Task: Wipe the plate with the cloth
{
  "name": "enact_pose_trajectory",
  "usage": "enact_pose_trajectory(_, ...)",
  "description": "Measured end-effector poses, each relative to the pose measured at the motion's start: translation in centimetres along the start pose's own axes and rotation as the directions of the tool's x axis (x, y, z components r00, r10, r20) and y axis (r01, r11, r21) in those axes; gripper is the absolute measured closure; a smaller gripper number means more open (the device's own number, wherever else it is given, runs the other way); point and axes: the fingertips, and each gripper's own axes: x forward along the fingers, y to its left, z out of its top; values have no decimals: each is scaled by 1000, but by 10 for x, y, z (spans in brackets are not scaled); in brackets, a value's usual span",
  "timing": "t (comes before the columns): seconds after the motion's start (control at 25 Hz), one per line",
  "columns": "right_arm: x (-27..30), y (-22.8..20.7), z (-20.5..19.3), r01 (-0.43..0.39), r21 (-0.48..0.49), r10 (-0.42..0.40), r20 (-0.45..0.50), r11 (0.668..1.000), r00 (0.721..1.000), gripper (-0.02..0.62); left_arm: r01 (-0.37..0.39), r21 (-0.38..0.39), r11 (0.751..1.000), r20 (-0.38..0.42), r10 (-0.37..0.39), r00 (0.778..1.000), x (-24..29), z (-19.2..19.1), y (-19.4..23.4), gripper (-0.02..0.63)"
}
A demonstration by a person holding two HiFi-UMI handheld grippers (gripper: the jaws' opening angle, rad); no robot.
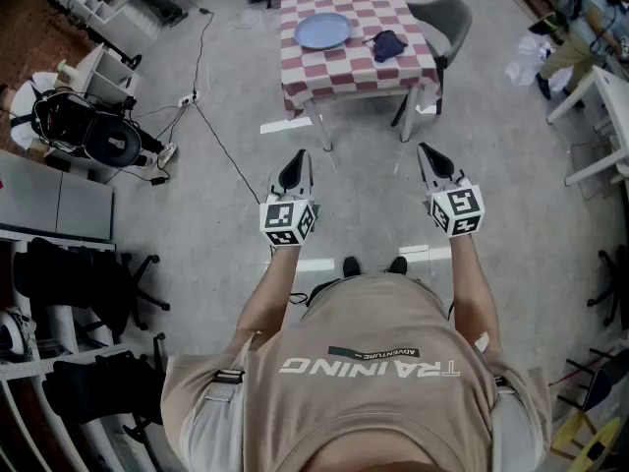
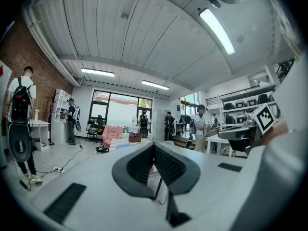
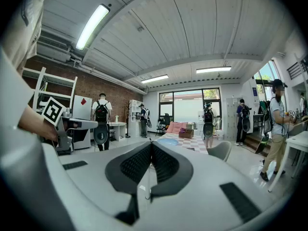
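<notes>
A round blue plate [image 1: 322, 30] lies on a table with a red-and-white checked cover [image 1: 393, 67] far ahead of me. A dark blue cloth [image 1: 387, 44] sits crumpled just right of the plate. Both grippers are held out over the grey floor, well short of the table. My left gripper [image 1: 298, 163] is shut with nothing in it, its pads [image 2: 168, 165] pressed together. My right gripper [image 1: 428, 153] is also shut and empty, jaws touching in its own view [image 3: 150, 147]. The plate [image 3: 168, 141] shows small and distant past the right jaws.
A grey chair [image 1: 442, 18] stands at the table's right side. Cables and a power strip [image 1: 182, 101] trail over the floor at left beside black gear [image 1: 84, 131]. A white table [image 1: 604, 96] is at right. Several people with backpacks stand around the room.
</notes>
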Motion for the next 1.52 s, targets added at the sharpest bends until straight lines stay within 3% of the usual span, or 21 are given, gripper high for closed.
enact_pose_trajectory(0.44, 11, 11, -5, 22, 8, -22, -27, 1000, 999, 577, 6, 6, 1000, -8, -6, 1000, 4, -5, 26, 591)
enact_pose_trajectory(0.84, 37, 15, 8, 66, 12, -66, 3, 998, 998, 577, 48, -14, 999, -33, -48, 998, 19, -13, 51, 591)
enact_pose_trajectory(1.08, 48, 29, -9, 100, 13, -99, -21, 995, 995, 577, 53, -38, 998, -41, -55, 998, 28, -29, 73, 591)
enact_pose_trajectory(1.52, 98, -7, -9, 63, 24, -62, -29, 998, 998, 577, 13, -60, 998, -48, -16, 999, 74, -27, 92, 591)
